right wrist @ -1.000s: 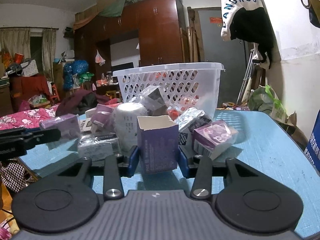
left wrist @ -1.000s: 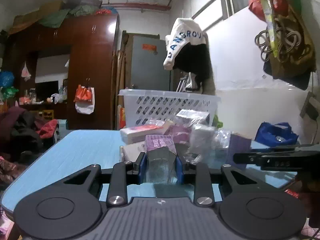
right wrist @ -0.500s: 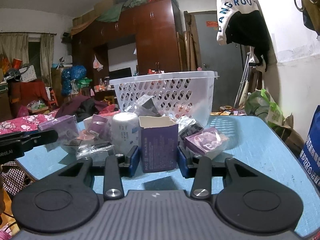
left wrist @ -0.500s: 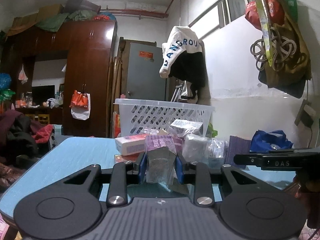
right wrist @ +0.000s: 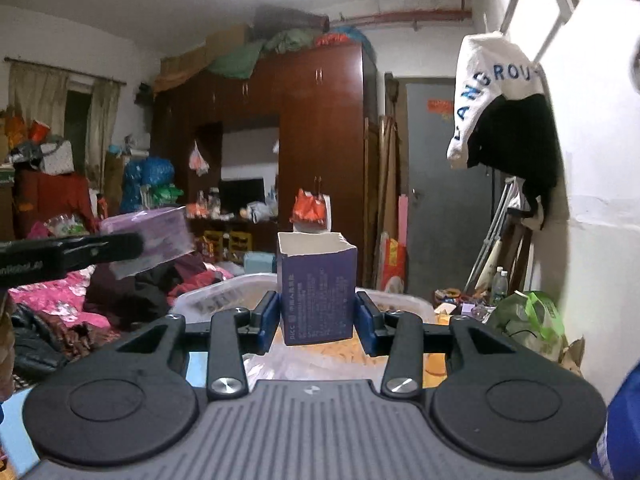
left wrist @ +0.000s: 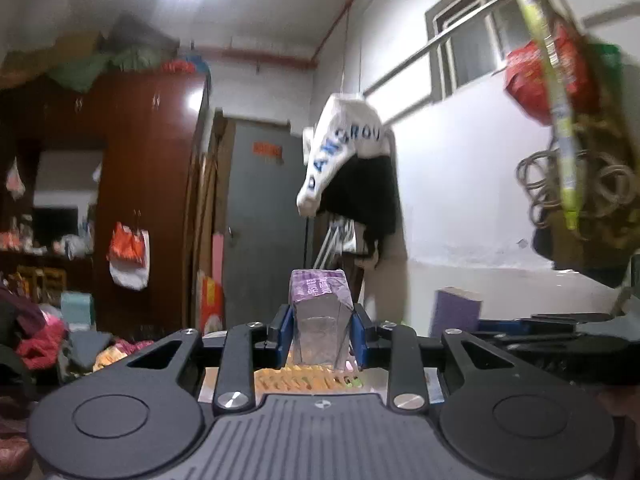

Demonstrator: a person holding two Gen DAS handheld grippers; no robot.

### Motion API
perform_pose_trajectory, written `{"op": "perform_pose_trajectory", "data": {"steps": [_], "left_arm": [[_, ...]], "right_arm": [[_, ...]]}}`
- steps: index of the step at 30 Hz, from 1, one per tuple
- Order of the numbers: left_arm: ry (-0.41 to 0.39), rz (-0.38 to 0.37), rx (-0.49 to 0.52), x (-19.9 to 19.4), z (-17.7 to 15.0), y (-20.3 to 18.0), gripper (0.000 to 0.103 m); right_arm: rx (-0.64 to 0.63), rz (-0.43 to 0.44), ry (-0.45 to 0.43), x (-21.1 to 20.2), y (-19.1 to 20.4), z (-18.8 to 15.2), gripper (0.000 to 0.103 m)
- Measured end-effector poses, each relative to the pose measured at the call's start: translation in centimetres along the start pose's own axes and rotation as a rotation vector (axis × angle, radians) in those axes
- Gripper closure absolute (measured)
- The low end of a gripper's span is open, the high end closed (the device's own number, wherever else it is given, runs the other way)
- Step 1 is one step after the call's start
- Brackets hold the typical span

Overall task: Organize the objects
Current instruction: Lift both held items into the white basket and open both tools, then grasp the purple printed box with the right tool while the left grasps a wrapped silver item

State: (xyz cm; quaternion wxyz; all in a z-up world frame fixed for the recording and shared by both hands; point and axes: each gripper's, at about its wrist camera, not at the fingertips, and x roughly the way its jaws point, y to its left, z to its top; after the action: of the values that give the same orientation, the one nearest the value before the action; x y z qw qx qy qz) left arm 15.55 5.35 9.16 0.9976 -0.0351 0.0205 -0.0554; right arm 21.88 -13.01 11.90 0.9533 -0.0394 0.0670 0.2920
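**Both grippers carry packages above the basket**

The white basket lies below and just ahead of the right gripper, likely the drop target. That gripper is clamped on an open-topped purple box, kept upright. The left gripper squeezes a wrapped purple packet, held high for carrying.

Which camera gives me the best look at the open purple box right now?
The right wrist view: the open purple box sits centred between the right gripper fingers, open top and printed face visible. The left wrist view shows only a blurred part at right.
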Motion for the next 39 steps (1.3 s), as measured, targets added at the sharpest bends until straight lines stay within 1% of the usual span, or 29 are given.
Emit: {"op": "perform_pose_trajectory", "data": {"steps": [2,4,5,6,7,8,10,11,12,13,14,16,17,18,20,21,24,26,28,30,32,34,37,39], "left_arm": [[0.048,0.045,-0.009,3.2,0.4,0.1,0.069],[0.088,0.049,-0.023,5.5,0.2,0.4,0.068],[0.128,0.056,-0.011,6.8,-0.1,0.4,0.058],[0.182,0.071,-0.006,8.1,-0.5,0.5,0.048],[0.222,0.088,-0.008,9.0,-1.1,0.6,0.041],[0.237,0.095,-0.017,9.2,-1.6,0.8,0.041],[0.241,0.058,-0.029,7.6,-2.1,1.1,0.041],[0.219,0.034,-0.028,6.1,-2.2,1.1,0.039],[0.193,0.015,-0.028,4.3,-2.6,1.1,0.034],[0.177,0.009,-0.036,2.4,-3.2,1.0,0.024],[0.173,0.003,-0.041,0.6,-4.0,0.9,0.020],[0.177,-0.017,-0.024,-2.8,-6.4,0.3,0.020],[0.179,-0.014,-0.013,-4.4,-7.9,-0.2,0.020],[0.170,-0.007,-0.004,-5.6,-9.1,-0.7,0.020],[0.158,0.036,-0.005,-8.0,-11.4,-1.4,0.020],[0.160,0.051,-0.010,-9.1,-12.6,-1.8,0.020],[0.155,0.070,-0.015,-10.8,-13.8,-2.6,0.020],[0.151,0.059,-0.012,-11.7,-14.3,-3.0,0.020],[0.159,0.051,0.010,-12.1,-14.6,-3.4,0.020],[0.193,0.048,0.028,-11.3,-15.3,-3.7,0.020],[0.233,0.050,0.029,-10.8,-16.0,-3.7,0.020],[0.266,0.056,0.027,-10.3,-16.5,-3.9,0.020],[0.269,0.057,0.043,-10.1,-16.9,-4.4,0.020],[0.280,0.062,0.065,-9.8,-17.2,-4.8,0.020]], "right_arm": [[-0.018,-0.006,0.039,2.8,-0.2,0.8,0.059],[-0.040,-0.003,0.076,4.3,-0.2,0.8,0.058],[-0.049,0.002,0.104,5.3,-0.2,0.7,0.057],[-0.051,0.006,0.110,5.5,-0.4,0.4,0.044],[-0.056,0.002,0.117,5.7,-0.5,0.2,0.025],[-0.058,-0.008,0.111,5.6,-0.6,-0.1,0.020],[-0.051,-0.004,0.083,3.6,-0.9,-0.7,0.013],[-0.034,0.003,0.069,2.2,-1.3,-1.2,0.009],[-0.016,0.008,0.060,0.9,-1.7,-1.7,0.000],[0.000,0.010,0.053,-0.6,-2.1,-2.6,0.000],[0.014,0.008,0.051,-1.8,-2.5,-3.6,0.000],[0.044,-0.027,0.068,-4.0,-3.2,-6.2,0.000],[0.060,-0.043,0.078,-4.8,-3.5,-7.5,0.000],[0.092,-0.063,0.088,-5.7,-3.7,-9.2,0.000],[0.150,-0.078,0.124,-6.3,-4.1,-11.4,0.000],[0.167,-0.080,0.143,-6.4,-4.0,-12.2,0.000],[0.170,-0.095,0.153,-6.8,-3.3,-13.1,0.000],[0.142,-0.110,0.170,-6.4,-2.6,-13.1,0.000],[0.109,-0.095,0.212,-5.4,-2.0,-13.0,0.000],[0.073,-0.091,0.264,-4.4,-1.4,-12.8,0.000],[0.050,-0.106,0.292,-4.0,-1.1,-12.6,0.000],[0.047,-0.115,0.310,-3.8,-1.1,-12.5,0.000],[0.062,-0.112,0.351,-3.4,-1.2,-12.7,0.001],[0.073,-0.102,0.352,-3.3,-1.2,-12.6,0.004]]}}
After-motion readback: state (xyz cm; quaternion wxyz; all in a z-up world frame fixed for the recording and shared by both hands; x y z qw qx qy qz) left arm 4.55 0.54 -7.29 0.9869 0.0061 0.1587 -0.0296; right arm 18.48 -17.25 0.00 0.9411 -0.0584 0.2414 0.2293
